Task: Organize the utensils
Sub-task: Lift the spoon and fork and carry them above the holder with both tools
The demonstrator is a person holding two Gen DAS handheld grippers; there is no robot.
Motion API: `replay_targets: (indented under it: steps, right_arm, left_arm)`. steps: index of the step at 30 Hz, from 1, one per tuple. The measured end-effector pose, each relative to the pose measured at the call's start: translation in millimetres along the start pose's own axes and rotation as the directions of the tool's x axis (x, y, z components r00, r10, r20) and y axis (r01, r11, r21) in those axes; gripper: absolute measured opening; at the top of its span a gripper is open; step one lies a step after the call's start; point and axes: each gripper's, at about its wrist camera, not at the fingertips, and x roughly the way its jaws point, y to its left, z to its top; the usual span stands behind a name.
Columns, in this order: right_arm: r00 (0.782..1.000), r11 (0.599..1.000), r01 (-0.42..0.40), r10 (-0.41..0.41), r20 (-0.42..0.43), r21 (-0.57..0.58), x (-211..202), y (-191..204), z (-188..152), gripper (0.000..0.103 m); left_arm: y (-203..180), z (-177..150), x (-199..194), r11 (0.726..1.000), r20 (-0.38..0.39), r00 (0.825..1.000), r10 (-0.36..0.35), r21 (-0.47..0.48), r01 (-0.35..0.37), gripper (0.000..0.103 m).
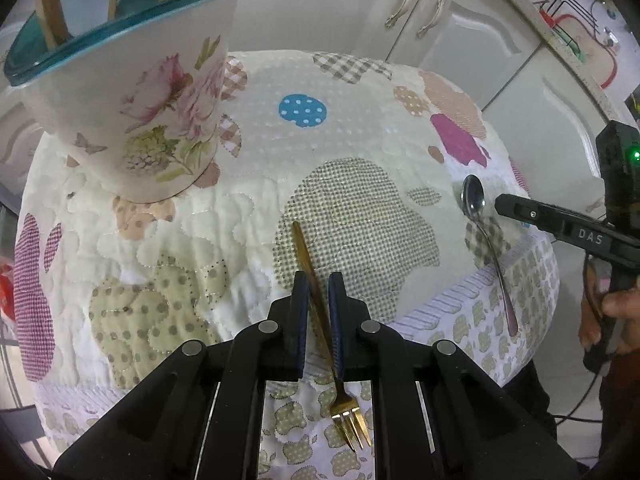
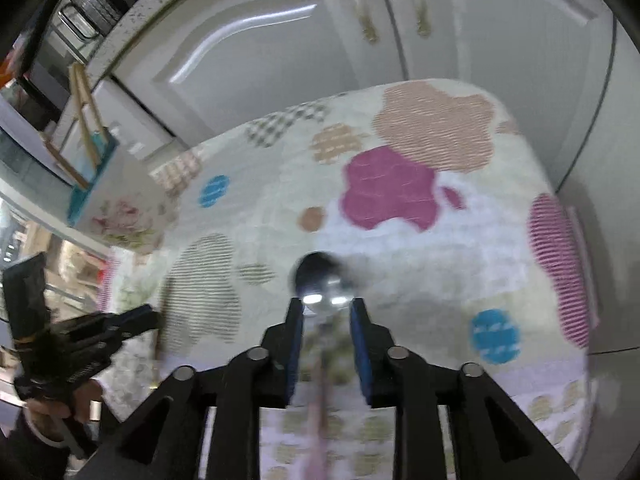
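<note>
A gold fork (image 1: 320, 316) lies on the patchwork cloth, tines toward the camera. My left gripper (image 1: 319, 280) straddles its handle with the jaws narrowly apart, not clamped. A silver spoon (image 1: 486, 240) lies near the table's right edge. My right gripper (image 2: 324, 308) is open above it, its bowl (image 2: 322, 282) between the fingertips; this view is blurred. The right gripper also shows in the left wrist view (image 1: 520, 206) beside the spoon bowl. A floral utensil holder (image 1: 140, 100) with a teal rim holds several wooden utensils at the far left.
The round table (image 1: 256, 152) has a quilted cloth draped over its edge. White cabinet doors (image 1: 460, 20) stand close behind. The left gripper shows at lower left in the right wrist view (image 2: 132, 320). A dish rack (image 1: 576, 32) is at far right.
</note>
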Motion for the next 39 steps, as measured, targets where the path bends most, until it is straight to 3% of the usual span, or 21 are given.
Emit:
replay_targets:
  steps: [1,3,8,10,12,14,17,20,25,33,39]
  right_arm:
    - [1.000,1.000,0.003,-0.003,-0.001,-0.014,3,-1,1,0.033]
    - [1.000,0.999,-0.002,0.002,-0.010,-0.050,11,-4,5,0.039]
    - [1.000,0.975,-0.010,0.008,-0.011,-0.221,33,12,21,0.040]
    - [0.999,0.970,-0.016,0.008,-0.032,-0.244,37,19,23,0.034]
    - [0.998,0.967,-0.007,-0.007,-0.055,-0.255,37,24,24,0.017]
    - [0.997,0.969,-0.029,0.012,-0.070,-0.245,37,25,23,0.012]
    - [0.998,0.973,-0.036,0.022,-0.064,-0.230,32,24,19,0.006]
    - [0.997,0.984,-0.068,0.060,-0.053,-0.165,19,20,14,0.002]
    - [0.994,0.987,-0.110,0.106,-0.038,-0.115,1,19,-3,0.002]
    - [0.990,0.988,-0.142,0.142,-0.013,-0.062,-11,26,-8,0.002]
    - [0.988,0.983,-0.143,0.149,0.047,-0.119,-36,52,-3,0.002]
  left_arm:
    - [2,1,0,1.000,-0.005,1.000,0.005,-0.004,-0.005,0.013]
    - [7,5,3,1.000,-0.020,1.000,0.021,-0.013,-0.021,0.027]
    - [8,13,9,1.000,-0.014,1.000,0.010,-0.026,-0.010,0.033]
    - [2,17,13,1.000,-0.002,1.000,0.021,0.003,-0.021,0.034]
    - [-7,18,17,0.997,0.011,0.999,0.044,0.066,-0.045,0.035]
    - [-15,15,18,0.988,0.022,0.996,0.082,0.131,-0.084,0.035]
    - [-13,12,16,0.982,0.031,0.995,0.091,0.163,-0.094,0.009]
    - [0,9,6,0.995,0.049,0.999,0.019,0.099,-0.024,0.007]
    - [17,4,-18,0.999,0.102,0.994,-0.040,0.023,0.038,0.006]
    - [16,1,-63,1.000,0.211,0.977,-0.009,0.018,0.005,0.006]
    - [18,-5,-87,0.998,0.279,0.960,0.041,0.031,-0.051,0.006]
